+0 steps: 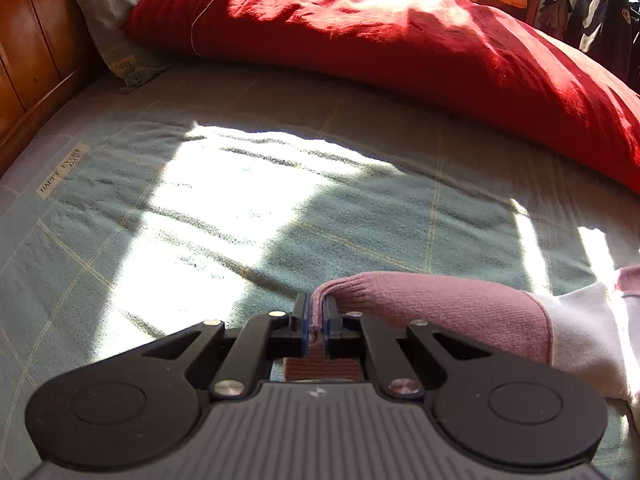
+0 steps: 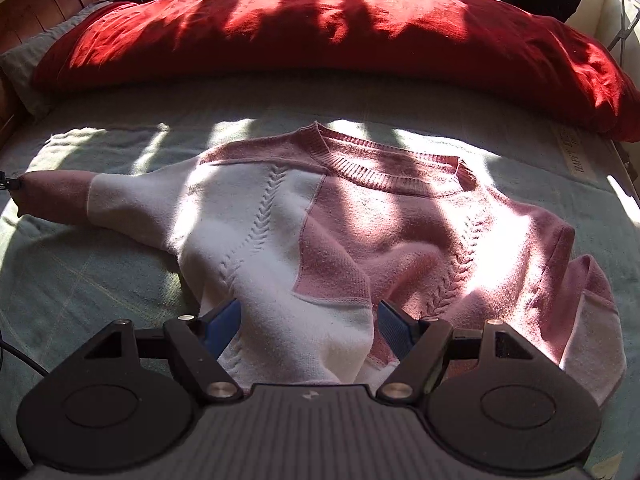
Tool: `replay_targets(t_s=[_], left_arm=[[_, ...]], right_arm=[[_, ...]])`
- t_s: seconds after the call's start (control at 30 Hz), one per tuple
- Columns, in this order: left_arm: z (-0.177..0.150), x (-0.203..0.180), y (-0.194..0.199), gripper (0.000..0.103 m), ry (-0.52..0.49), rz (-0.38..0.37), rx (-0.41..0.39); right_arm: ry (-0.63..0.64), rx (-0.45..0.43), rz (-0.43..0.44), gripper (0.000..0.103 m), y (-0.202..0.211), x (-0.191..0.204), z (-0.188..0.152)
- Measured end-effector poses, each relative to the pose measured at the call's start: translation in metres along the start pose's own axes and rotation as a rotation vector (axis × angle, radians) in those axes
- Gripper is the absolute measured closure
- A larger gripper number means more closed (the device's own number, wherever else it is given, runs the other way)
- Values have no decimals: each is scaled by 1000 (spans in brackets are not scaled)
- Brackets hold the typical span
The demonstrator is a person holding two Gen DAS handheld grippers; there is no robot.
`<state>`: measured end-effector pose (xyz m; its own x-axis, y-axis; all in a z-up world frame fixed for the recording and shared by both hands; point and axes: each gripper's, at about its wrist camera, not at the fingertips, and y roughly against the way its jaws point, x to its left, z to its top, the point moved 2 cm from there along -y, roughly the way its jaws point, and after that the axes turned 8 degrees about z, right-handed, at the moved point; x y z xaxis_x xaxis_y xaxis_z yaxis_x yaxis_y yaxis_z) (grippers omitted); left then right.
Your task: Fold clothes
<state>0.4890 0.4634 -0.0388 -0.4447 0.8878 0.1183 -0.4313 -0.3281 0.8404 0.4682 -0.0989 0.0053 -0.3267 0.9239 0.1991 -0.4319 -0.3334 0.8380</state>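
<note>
A pink and white knitted sweater lies front up on the grey-green bed sheet, neckline toward the red duvet. Its left sleeve stretches out to the left edge of the right wrist view. My left gripper is shut on that sleeve's pink cuff, which is folded over between the pads and raised off the sheet. My right gripper stands open and wide over the sweater's lower edge, and white fabric lies between its blue pads. The sweater's right sleeve is folded in beside the body.
A bulky red duvet runs along the far side of the bed, with a grey pillow at its left end. A wooden headboard borders the bed on the left. Clothes hang on a rack at the far right. Bright sunlight patches cross the sheet.
</note>
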Motion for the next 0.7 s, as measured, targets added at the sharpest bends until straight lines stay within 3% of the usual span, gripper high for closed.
replay_targets(t_s=[0.17, 0.37, 0.5, 0.6, 0.7], left_arm=[[0, 6, 0, 93, 21, 58, -13], [-16, -20, 6, 90, 26, -124, 47], [-44, -48, -4, 76, 82, -284, 155], [-63, -62, -13, 75, 133, -321, 199], [-73, -77, -13, 75, 94, -315, 187]], right_arm=[[-3, 1, 1, 24, -2, 3, 1], [-11, 0, 11, 24, -6, 8, -1], [-15, -2, 20, 24, -8, 12, -1], [-9, -5, 26, 24, -8, 15, 0], [15, -10, 34, 24, -7, 21, 3]])
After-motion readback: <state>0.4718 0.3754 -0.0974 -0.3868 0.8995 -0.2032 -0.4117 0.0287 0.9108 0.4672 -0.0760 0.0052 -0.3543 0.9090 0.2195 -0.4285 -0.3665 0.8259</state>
